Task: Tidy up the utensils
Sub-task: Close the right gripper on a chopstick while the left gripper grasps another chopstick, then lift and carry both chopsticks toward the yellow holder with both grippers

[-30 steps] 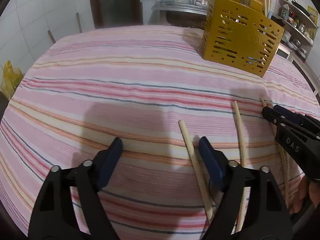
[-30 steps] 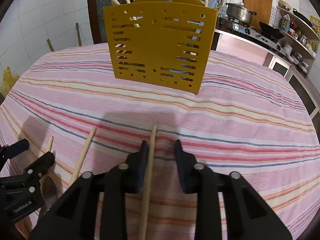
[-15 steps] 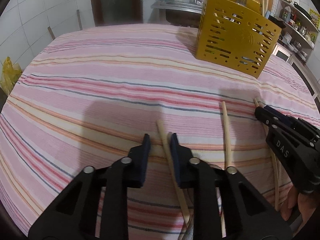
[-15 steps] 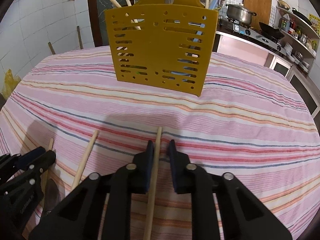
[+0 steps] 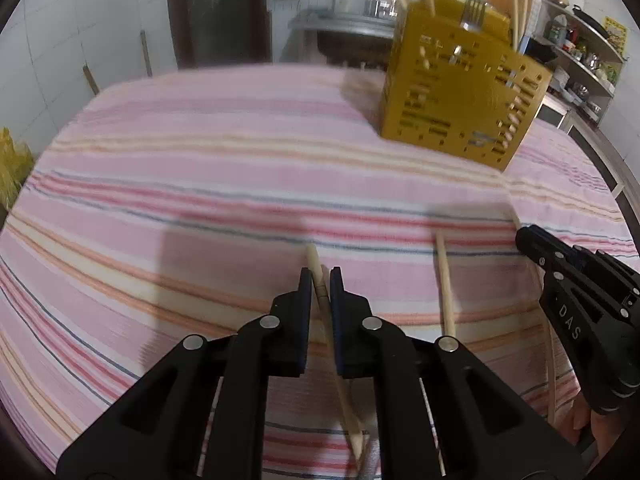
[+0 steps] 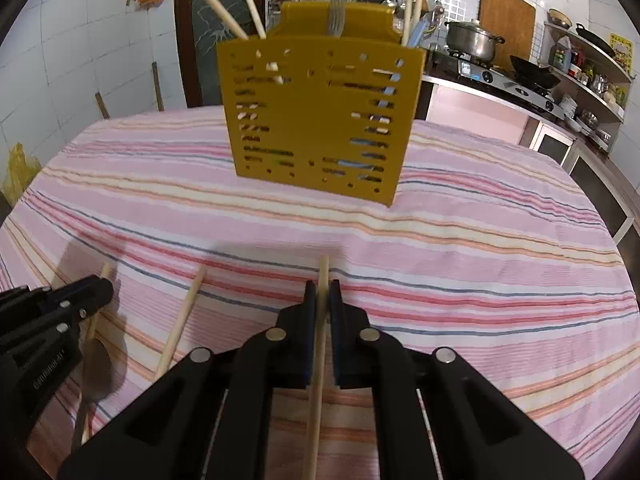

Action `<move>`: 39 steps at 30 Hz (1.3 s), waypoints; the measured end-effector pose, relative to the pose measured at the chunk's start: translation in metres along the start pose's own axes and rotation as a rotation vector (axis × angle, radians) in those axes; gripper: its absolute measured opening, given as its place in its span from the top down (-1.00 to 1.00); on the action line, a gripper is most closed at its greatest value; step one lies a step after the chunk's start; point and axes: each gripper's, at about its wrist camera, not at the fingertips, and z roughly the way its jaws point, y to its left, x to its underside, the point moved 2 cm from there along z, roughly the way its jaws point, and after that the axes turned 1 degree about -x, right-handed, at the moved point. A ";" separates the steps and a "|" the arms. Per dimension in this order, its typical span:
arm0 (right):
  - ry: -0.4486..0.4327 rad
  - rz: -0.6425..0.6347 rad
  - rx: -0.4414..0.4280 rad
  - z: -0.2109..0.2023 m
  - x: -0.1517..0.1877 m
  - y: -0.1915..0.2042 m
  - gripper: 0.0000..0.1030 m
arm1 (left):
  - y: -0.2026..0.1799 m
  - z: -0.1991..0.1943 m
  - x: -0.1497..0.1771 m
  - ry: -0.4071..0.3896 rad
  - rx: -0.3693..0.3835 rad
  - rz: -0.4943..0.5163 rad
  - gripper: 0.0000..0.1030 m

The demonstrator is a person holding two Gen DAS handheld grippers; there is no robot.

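Left wrist view, left gripper (image 5: 319, 280): jaws clenched on pale chopstick (image 5: 320, 286), near table edge.
Right gripper (image 6: 322, 294): jaws clamped on wooden chopstick (image 6: 320, 344).
Between: loose chopstick (image 6: 182, 320) on striped tablecloth (image 6: 480, 248).
Far: yellow utensil holder (image 6: 320, 120), upright.

The yellow caddy (image 5: 460, 92) is blurring in the left view; the metal spoon (image 6: 94, 372) is lying partly hidden behind the left gripper (image 6: 96, 292).

Desk cloth (image 6: 480, 240) pink with red, orange, blue stripes; far utensil holder (image 6: 320, 120) mustard yellow; chopsticks (image 6: 320, 360) pale wood; claws (image 5: 319, 280) black.
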 end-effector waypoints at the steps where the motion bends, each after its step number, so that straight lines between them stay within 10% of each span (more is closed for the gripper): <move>1: -0.009 0.007 0.000 -0.004 -0.001 -0.001 0.89 | 0.001 -0.004 -0.002 -0.013 -0.001 0.005 0.85; 39: -0.397 0.137 0.073 -0.110 -0.025 -0.031 0.89 | 0.032 -0.112 -0.053 -0.377 0.123 0.058 0.91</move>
